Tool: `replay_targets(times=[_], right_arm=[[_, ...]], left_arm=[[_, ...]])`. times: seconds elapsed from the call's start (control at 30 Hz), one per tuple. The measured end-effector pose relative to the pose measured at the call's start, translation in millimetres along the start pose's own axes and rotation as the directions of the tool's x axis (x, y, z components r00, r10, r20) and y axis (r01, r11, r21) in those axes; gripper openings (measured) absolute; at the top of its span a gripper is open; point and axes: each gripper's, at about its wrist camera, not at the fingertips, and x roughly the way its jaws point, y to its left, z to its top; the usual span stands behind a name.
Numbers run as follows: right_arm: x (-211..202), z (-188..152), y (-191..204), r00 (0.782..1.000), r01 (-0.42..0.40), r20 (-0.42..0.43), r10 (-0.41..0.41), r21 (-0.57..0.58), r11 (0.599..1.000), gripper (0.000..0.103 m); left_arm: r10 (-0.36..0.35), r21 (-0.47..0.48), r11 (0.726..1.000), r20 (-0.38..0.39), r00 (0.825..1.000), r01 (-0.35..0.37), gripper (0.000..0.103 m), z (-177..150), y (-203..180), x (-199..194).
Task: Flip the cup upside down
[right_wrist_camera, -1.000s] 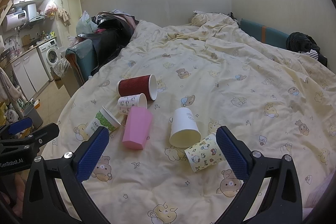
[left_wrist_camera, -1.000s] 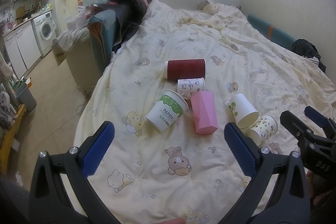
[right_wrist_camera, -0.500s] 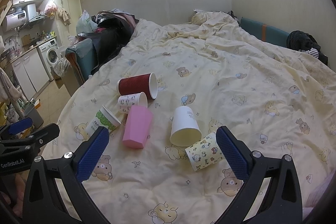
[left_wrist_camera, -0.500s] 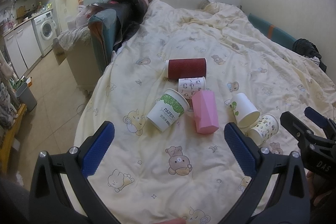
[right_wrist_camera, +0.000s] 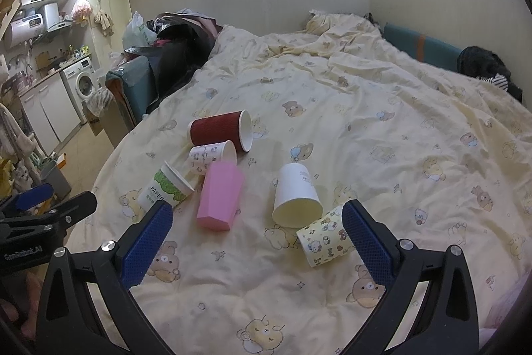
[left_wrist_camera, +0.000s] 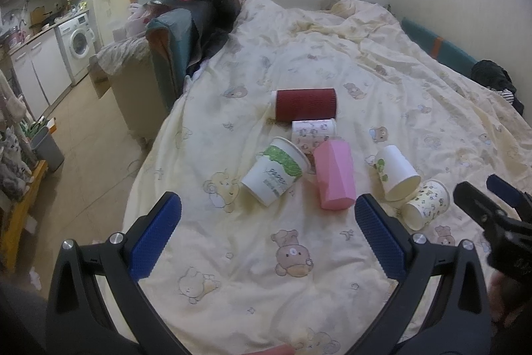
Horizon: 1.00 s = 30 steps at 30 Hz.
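Observation:
Several cups lie on their sides on the bear-print duvet (left_wrist_camera: 299,258): a dark red ribbed cup (left_wrist_camera: 306,104) (right_wrist_camera: 219,131), a small white printed cup (left_wrist_camera: 312,129) (right_wrist_camera: 211,155), a green-and-white paper cup (left_wrist_camera: 276,177) (right_wrist_camera: 166,187), a pink faceted cup (left_wrist_camera: 334,178) (right_wrist_camera: 219,196), a plain white cup (left_wrist_camera: 397,172) (right_wrist_camera: 296,195) and a yellow cartoon cup (left_wrist_camera: 425,203) (right_wrist_camera: 327,237). My left gripper (left_wrist_camera: 266,242) is open and empty, short of the cups. My right gripper (right_wrist_camera: 256,242) is open and empty, just before the pink and white cups.
The bed's left edge drops to a tiled floor (left_wrist_camera: 83,155) with a grey bin (left_wrist_camera: 48,148). A teal chair with piled clothes (left_wrist_camera: 176,49) stands by the bed. Dark clothing (right_wrist_camera: 485,69) lies at the far right. The right gripper shows at the left view's right edge (left_wrist_camera: 498,215).
Both grippers have crept slightly forward toward the cups. The cups have not moved.

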Motion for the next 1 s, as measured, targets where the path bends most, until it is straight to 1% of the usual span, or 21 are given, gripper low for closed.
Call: replay_targets(times=[0.07, 0.2, 0.23, 0.27, 0.33, 0.37, 0.4, 0.43, 0.47, 0.5, 0.57, 0.63, 0.67, 0.77, 0.87, 1.0], right_arm=[[7.7, 5.8, -2.0, 0.997, -0.048, -0.064, 0.049, 0.023, 0.999, 0.103], [30.2, 21.5, 1.6, 0.978, -0.127, -0.165, 0.131, 0.037, 0.991, 0.103], [38.0, 26.0, 4.3, 0.969, -0.151, -0.192, 0.155, 0.039, 0.988, 0.103], [49.8, 31.7, 8.5, 0.956, -0.176, -0.233, 0.181, 0.042, 0.984, 0.102], [75.4, 39.7, 18.4, 0.93, -0.2, -0.305, 0.205, 0.048, 0.979, 0.093], [85.5, 41.9, 20.1, 0.921, -0.207, -0.327, 0.213, 0.054, 0.977, 0.091], [101.2, 43.4, 24.7, 0.906, -0.211, -0.363, 0.218, 0.059, 0.976, 0.089], [117.1, 43.2, 28.1, 0.892, -0.202, -0.4, 0.212, 0.067, 0.977, 0.083], [128.9, 42.9, 29.6, 0.879, -0.197, -0.427, 0.21, 0.076, 0.978, 0.081], [144.8, 40.7, 32.5, 0.859, -0.196, -0.464, 0.217, 0.093, 0.976, 0.079], [167.6, 36.0, 36.0, 0.835, -0.181, -0.509, 0.209, 0.104, 0.978, 0.076], [189.5, 30.2, 38.7, 0.82, -0.159, -0.543, 0.18, 0.086, 0.983, 0.074], [195.6, 27.8, 39.0, 0.816, -0.149, -0.552, 0.17, 0.083, 0.985, 0.073], [217.1, 19.9, 39.0, 0.786, -0.142, -0.59, 0.185, 0.118, 0.983, 0.072], [227.5, 16.0, 39.3, 0.78, -0.122, -0.603, 0.169, 0.119, 0.985, 0.07], [236.7, 10.3, 33.7, 0.765, -0.093, -0.625, 0.158, 0.135, 0.986, 0.061]], left_arm=[[0.012, -0.02, 1.0, -0.02, 1.0, -0.012, 0.103, 3.0, 6.5, 3.4], [0.03, -0.071, 0.997, -0.072, 0.997, -0.035, 0.103, 10.2, 24.2, 13.9], [0.033, -0.083, 0.996, -0.079, 0.996, -0.04, 0.103, 10.8, 28.2, 15.8], [0.038, -0.095, 0.994, -0.09, 0.995, -0.046, 0.103, 11.3, 32.3, 17.9], [0.045, -0.113, 0.992, -0.106, 0.993, -0.057, 0.103, 11.2, 38.9, 21.0], [0.048, -0.114, 0.992, -0.114, 0.992, -0.061, 0.103, 11.2, 41.1, 22.5], [0.053, -0.113, 0.991, -0.122, 0.991, -0.066, 0.103, 11.3, 43.0, 23.9], [0.056, -0.116, 0.991, -0.127, 0.99, -0.071, 0.103, 11.6, 44.6, 24.7], [0.058, -0.127, 0.989, -0.135, 0.989, -0.075, 0.103, 11.6, 47.8, 25.7], [0.057, -0.138, 0.987, -0.143, 0.988, -0.077, 0.103, 11.1, 50.9, 26.9], [0.055, -0.149, 0.986, -0.158, 0.986, -0.079, 0.103, 10.8, 54.5, 29.8], [0.058, -0.151, 0.985, -0.168, 0.984, -0.083, 0.103, 10.3, 55.6, 31.8], [0.059, -0.151, 0.985, -0.167, 0.984, -0.085, 0.103, 10.5, 56.3, 32.4], [0.063, -0.149, 0.985, -0.168, 0.984, -0.088, 0.103, 11.5, 57.3, 33.7], [0.059, -0.154, 0.984, -0.181, 0.982, -0.087, 0.103, 10.9, 57.2, 35.2], [0.055, -0.154, 0.984, -0.182, 0.982, -0.084, 0.103, 10.6, 56.9, 36.2]])
